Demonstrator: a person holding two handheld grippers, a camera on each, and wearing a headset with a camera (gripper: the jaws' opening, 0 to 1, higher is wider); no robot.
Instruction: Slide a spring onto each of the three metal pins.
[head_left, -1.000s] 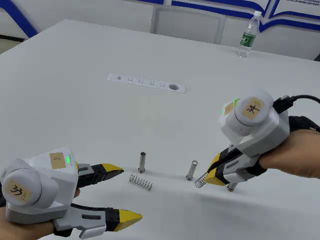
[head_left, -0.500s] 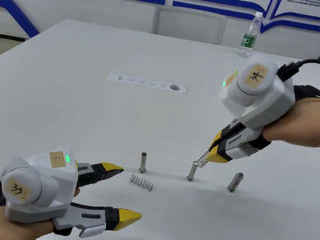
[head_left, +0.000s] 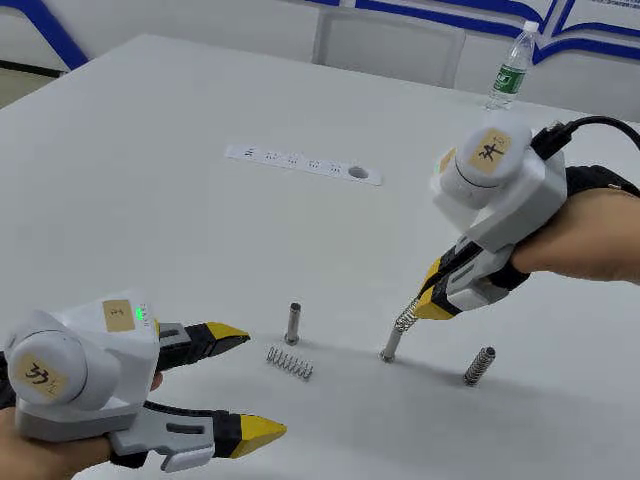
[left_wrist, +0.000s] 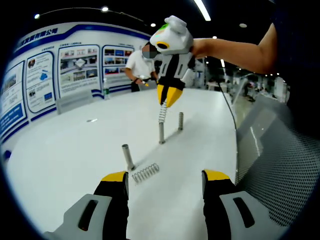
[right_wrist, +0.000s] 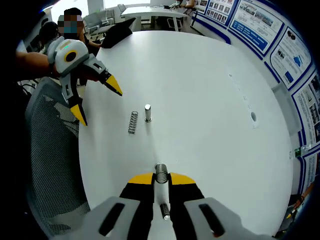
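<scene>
Steel spring (head_left: 405, 319), between right jaws, atop pin (head_left: 390, 346)

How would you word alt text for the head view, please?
The right tool, shut on a spring, holds it atop the middle pin on a white table. The third pin wears its spring; the bare pin stands beside a loose spring, near the open left tool.

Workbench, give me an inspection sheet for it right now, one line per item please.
Surface: white table.
Job's things: left pin bare; loose spring lying beside it; middle pin with held spring at its top; right pin wears fitted spring.
Clutter: water bottle at far edge.
Grippers: right gripper shut on held spring; left gripper open, empty.
Cables: cable from right gripper; power strip set in table.
Surroundings: chair, wall posters.
</scene>
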